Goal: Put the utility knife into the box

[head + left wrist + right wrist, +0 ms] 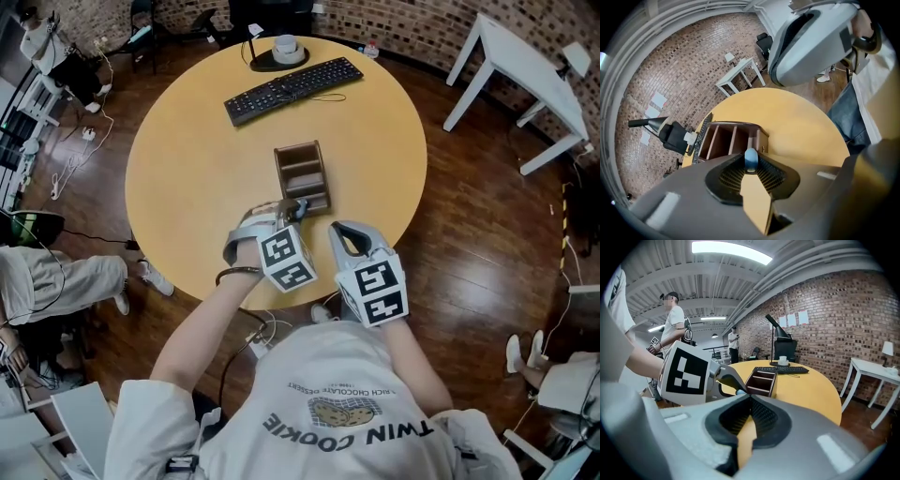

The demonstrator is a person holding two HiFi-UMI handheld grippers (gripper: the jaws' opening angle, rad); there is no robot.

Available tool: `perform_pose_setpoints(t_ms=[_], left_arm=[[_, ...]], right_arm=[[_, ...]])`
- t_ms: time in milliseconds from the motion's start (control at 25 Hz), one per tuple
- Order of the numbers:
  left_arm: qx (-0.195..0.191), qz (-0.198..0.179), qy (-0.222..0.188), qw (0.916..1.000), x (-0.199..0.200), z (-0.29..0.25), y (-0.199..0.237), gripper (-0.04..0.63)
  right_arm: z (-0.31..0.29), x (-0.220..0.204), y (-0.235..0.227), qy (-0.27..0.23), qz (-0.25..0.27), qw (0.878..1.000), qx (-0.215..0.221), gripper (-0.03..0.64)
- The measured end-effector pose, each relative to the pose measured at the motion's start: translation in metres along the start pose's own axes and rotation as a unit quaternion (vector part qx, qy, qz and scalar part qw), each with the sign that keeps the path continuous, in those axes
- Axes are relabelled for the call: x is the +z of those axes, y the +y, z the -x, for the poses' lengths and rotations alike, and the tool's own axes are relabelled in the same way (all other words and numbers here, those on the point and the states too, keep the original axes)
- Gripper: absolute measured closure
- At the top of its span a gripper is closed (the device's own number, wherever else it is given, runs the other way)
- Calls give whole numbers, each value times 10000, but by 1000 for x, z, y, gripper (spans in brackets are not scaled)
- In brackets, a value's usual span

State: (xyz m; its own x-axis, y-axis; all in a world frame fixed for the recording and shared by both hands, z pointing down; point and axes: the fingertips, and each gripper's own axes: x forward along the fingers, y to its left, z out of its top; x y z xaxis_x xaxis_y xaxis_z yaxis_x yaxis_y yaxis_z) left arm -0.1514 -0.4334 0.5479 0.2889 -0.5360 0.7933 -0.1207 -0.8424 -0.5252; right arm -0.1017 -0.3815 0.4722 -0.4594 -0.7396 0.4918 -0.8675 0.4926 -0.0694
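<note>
A brown wooden box (279, 174) with open compartments stands near the middle of the round table. My left gripper (296, 212) hovers at the box's near end, shut on the utility knife (301, 205). In the left gripper view only the knife's blue end (750, 159) shows, pinched between the jaws of the left gripper (751, 165), with the box (723, 139) just beyond. My right gripper (340, 232) is beside the left one, over the table's near edge. The right gripper (750, 397) is shut with nothing in it, and its view shows the box (761, 380) ahead.
A black keyboard (292, 89) and a cup on a dark coaster (283, 49) lie at the table's far side. A white table (525, 66) stands at the back right. Cables and people's legs are on the floor to the left.
</note>
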Motion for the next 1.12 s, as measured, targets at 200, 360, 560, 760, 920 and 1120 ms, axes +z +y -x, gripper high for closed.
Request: perform_pose_setpoints(t_ms=[200,360,560,760,920,1120], left_arm=[[-75,-66,67,9999,-2,-10,-1,519],[-107,-163,160,9997,-4,-16,-1,518],[-87,-251,166,9995,-4,-20,-7,517],[-64,-291,102,9995,-1,-21,-7,503],[-64,-246,85,9996,-2,-18,-11,465],[148,-115,-20,9998,-1,-7,-10,464]], right_arm=[[-2,-1,-7,13,-11,10000,-41,614],[-3,-1,-10,61,3,10000,-18,614],[-1,-5,-13,50,18,10000,-41,614],[-3,-5,-14,67,35,10000,2,614],[0,-9,-9,90,46,9999,28,614],[7,-12,-4,55,86,9999,34,614]])
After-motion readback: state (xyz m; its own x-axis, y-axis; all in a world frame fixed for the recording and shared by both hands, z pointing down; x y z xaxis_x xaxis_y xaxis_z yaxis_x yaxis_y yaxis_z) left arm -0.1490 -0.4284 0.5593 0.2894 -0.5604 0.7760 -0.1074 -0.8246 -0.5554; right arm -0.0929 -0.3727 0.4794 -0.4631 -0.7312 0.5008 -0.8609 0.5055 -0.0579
